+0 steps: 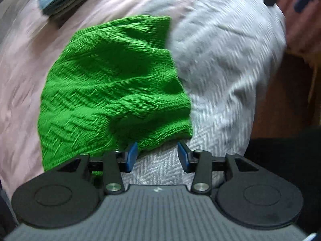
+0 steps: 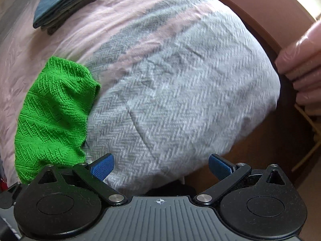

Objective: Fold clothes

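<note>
A green knitted cloth (image 1: 112, 88) is seen lying bunched on the bed (image 2: 24, 64), partly over a grey cloth (image 2: 180, 92). The left gripper (image 1: 158, 156) is held at its near edge, jaws apart and empty. The right gripper (image 2: 160, 166) is held over the grey cloth, jaws wide apart. Folded dark clothes (image 2: 66, 2) are stacked farther away.

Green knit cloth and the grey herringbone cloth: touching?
Touching. In the right wrist view the green knit cloth lies overlapping the grey herringbone cloth's left edge, no gap showing.
</note>
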Available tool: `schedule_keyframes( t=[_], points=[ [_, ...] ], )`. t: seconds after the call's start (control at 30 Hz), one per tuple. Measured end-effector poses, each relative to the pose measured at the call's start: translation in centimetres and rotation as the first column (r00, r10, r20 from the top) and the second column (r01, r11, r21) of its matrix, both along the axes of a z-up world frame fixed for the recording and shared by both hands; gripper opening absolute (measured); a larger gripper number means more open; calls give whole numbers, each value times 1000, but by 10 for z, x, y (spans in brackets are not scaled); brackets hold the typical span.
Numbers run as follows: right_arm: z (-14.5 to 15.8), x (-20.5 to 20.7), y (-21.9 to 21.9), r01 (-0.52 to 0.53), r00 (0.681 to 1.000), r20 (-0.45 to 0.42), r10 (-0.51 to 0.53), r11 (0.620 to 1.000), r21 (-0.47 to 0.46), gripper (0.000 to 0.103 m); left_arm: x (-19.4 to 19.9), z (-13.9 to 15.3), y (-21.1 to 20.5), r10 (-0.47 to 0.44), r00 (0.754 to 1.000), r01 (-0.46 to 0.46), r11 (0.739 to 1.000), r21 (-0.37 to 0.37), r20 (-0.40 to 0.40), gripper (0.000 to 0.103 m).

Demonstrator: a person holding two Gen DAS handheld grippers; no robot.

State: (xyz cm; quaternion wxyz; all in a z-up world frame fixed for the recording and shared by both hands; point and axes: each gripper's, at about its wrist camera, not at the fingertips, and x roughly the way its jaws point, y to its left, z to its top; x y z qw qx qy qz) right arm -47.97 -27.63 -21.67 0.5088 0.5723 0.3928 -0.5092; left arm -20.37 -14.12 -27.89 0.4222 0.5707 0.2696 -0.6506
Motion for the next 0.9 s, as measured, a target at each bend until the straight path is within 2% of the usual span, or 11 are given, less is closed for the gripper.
schedule_keyframes(
  t=[0.27, 0.63, 0.67, 0.7, 0.77, 0.8, 0.9],
  points=[
    [-9, 12, 17, 29, 1000, 1, -29, 999, 29, 103, 8, -5, -3, 32, 999, -32, 999, 33, -9, 40],
    [-8, 18, 11, 6, 1000, -15, -5, 1000, 16, 103, 0, -18, 3, -43, 999, 43, 999, -10, 11, 40],
    [-8, 16, 10, 5, 1000, -20, -4, 1000, 19, 103, -3, -22, 6, -82, 996, 83, 996, -23, 34, 40],
    [-9, 16, 10, 4, 1000, -22, -4, 1000, 21, 103, -7, -29, 10, -147, 986, 150, 988, -42, 73, 40],
    [-9, 15, 10, 4, 1000, -26, -3, 1000, 25, 103, -15, -41, 18, -270, 950, 283, 956, -71, 156, 40],
    [-10, 14, 10, 3, 1000, -28, -2, 1000, 27, 103, -19, -47, 23, -328, 924, 349, 934, -81, 198, 40],
    [-11, 13, 11, 2, 999, -34, -1, 999, 33, 103, -30, -65, 34, -475, 823, 523, 848, -90, 311, 40]
  ],
)
